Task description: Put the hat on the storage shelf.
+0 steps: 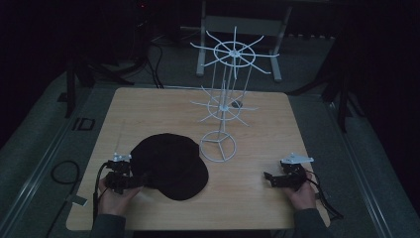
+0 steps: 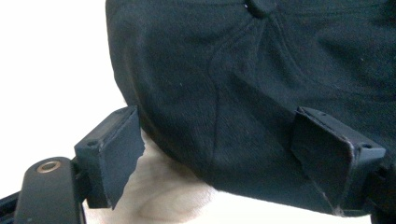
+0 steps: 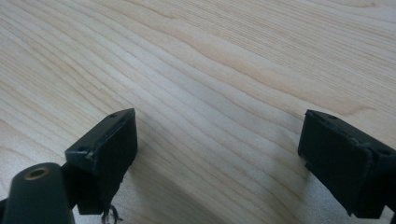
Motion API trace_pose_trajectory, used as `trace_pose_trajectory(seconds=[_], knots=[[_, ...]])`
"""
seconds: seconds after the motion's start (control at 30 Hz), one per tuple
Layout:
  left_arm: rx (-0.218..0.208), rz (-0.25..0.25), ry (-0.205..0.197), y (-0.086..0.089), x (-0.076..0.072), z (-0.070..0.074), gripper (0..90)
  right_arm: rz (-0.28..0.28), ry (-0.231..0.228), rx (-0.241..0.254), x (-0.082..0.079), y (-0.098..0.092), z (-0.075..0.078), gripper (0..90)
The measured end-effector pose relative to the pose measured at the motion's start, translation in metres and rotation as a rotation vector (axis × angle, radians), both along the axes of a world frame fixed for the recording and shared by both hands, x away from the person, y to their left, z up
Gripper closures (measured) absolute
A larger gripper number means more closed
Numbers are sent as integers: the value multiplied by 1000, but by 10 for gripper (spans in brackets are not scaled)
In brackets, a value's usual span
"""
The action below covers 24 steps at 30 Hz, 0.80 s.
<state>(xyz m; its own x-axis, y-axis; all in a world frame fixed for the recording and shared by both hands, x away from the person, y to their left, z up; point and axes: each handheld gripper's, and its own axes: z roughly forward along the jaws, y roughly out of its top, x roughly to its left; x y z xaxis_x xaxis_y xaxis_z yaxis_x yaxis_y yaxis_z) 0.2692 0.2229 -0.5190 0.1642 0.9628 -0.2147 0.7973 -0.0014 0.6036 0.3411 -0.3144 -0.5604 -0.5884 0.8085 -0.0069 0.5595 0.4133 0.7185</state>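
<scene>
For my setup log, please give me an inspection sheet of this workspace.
Surface: light wooden table, bare grain under right gripper.
Job's things: black fabric cap lying flat; white wire display rack upright behind it.
Clutter: nothing seen.
Grippers: left gripper open, jaws astride the cap's edge; right gripper open, holding nothing, over bare wood.
Cables: black cable trailing from right gripper; black cable loop on floor.
Surroundings: dark; grey metal frame behind table.

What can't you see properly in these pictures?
- Black cap: the high view is too dark to show any logo; in the left gripper view its top and right side are cut off by the edges.
- Left gripper: in the high view its fingertips blend into the cap.
- White wire rack: its thin arm tips are too small to make out.
- Table: the right gripper view is cropped to bare wood.
</scene>
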Motion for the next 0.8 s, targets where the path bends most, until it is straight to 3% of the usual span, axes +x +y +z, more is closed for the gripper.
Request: trace_pose_trajectory(seconds=[0.13, 0.17, 0.3, 0.5, 0.57, 0.73, 0.8], knots=[[-18, 14, 13, -2, 0, -5, 130, 0, 0, 0, 0, 0, 0, 117], [-45, 23, 33, -2, 2, -9, 101, 0, -1, 0, 0, 0, 0, 117], [-74, 13, 50, -7, 4, -14, 83, 1, -1, 0, 0, 0, 0, 117], [-60, 29, 29, -19, 9, -9, 72, 0, 0, 0, 0, 0, 0, 117], [-78, 52, 18, -20, 9, -6, 49, 0, 0, 0, 0, 0, 0, 117], [-70, 55, 50, -26, 13, -15, 31, 0, 0, 0, 0, 0, 0, 117], [-47, 78, 66, -23, 14, -22, 51, 0, 0, 0, 0, 0, 0, 117]])
